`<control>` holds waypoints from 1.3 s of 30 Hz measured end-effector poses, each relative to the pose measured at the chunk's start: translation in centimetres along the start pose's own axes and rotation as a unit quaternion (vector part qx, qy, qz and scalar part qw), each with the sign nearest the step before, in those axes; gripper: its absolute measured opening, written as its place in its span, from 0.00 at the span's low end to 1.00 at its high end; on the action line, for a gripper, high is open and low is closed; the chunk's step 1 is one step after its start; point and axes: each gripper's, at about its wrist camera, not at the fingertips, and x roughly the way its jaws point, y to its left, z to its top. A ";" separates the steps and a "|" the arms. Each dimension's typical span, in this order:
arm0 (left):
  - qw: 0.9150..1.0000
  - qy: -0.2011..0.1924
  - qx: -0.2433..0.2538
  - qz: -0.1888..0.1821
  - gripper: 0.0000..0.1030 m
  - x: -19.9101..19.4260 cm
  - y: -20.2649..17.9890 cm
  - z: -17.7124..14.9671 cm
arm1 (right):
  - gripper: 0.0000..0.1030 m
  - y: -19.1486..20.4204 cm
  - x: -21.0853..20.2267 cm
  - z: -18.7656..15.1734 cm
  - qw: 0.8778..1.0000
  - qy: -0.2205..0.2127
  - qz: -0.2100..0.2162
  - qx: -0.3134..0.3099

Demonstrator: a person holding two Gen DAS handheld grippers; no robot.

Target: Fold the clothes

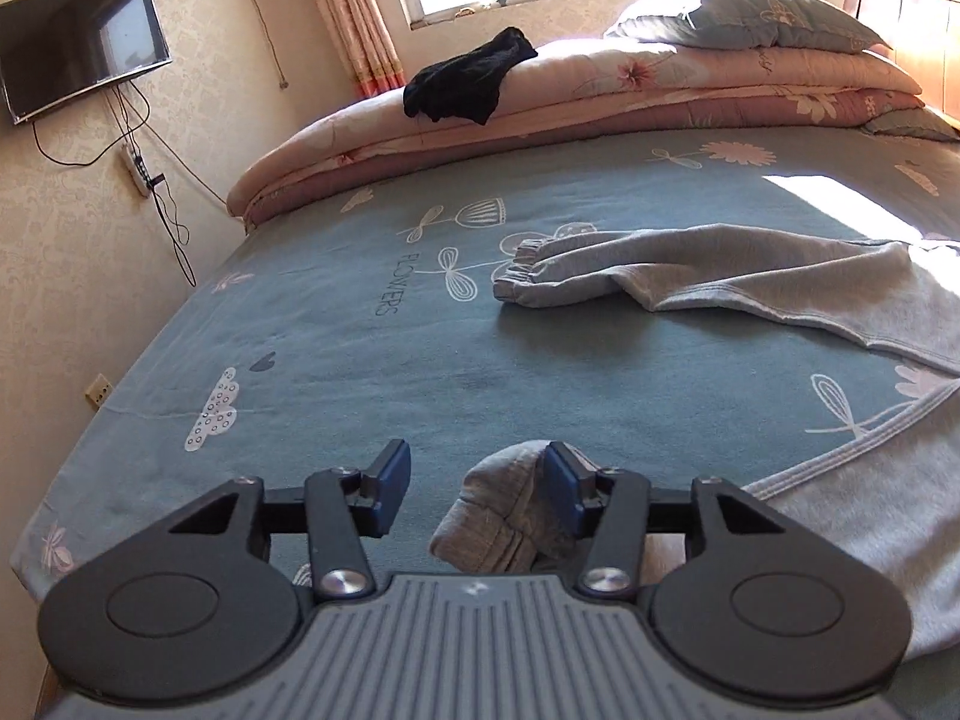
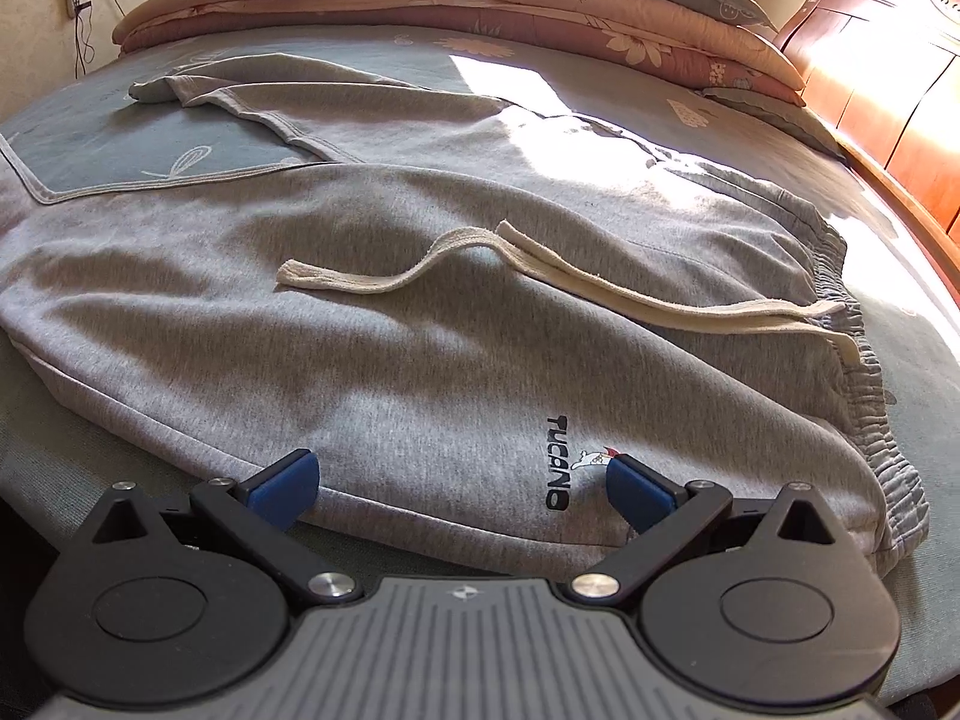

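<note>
Lying: grey fleece jogging trousers (image 2: 420, 324) are spread across the teal flower-printed bedsheet (image 1: 360, 372), legs apart in a V, waistband toward the wooden bed frame (image 2: 888, 120).
Drawstring: a cream flat cord (image 2: 540, 276) trails loose over the hip area.
Cuffs: the far elastic cuff (image 1: 528, 276) rests flat on the sheet; the near cuff (image 1: 498, 516) is bunched up at the bed's edge.
Left gripper (image 1: 480, 480): jaws spread, the near cuff between them and against the right-hand blue pad, not pinched.
Right gripper (image 2: 462, 480): jaws spread wide, low over the trousers' near hem edge, gripping nothing.
Progress: judged early; no fold is visible, the legs have yet to be brought together, then the length halved.
Writing: "TUCANO" in black with a small bird logo on the trousers; "FLOWERS" printed on the sheet.
Surroundings: folded pink floral quilts (image 1: 600, 90) with a blue-grey pillow (image 1: 738, 18) and a black garment (image 1: 468, 78) on top; a wall-mounted television (image 1: 78, 42).
</note>
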 end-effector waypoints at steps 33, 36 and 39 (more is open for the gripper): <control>0.991 0.015 -0.114 -0.068 0.86 -6.4 -2.4 -12.1 | 1.00 9.8 -4.5 4.1 0.973 -0.107 0.125 -0.164; 0.990 -0.010 -0.117 -0.077 0.88 -7.5 -2.9 -13.2 | 1.00 12.8 -5.0 5.3 0.962 -0.117 0.144 -0.201; 0.984 -0.027 -0.153 -0.084 0.92 -8.3 -2.5 -14.5 | 0.99 16.3 -5.6 7.2 0.948 -0.128 0.179 -0.230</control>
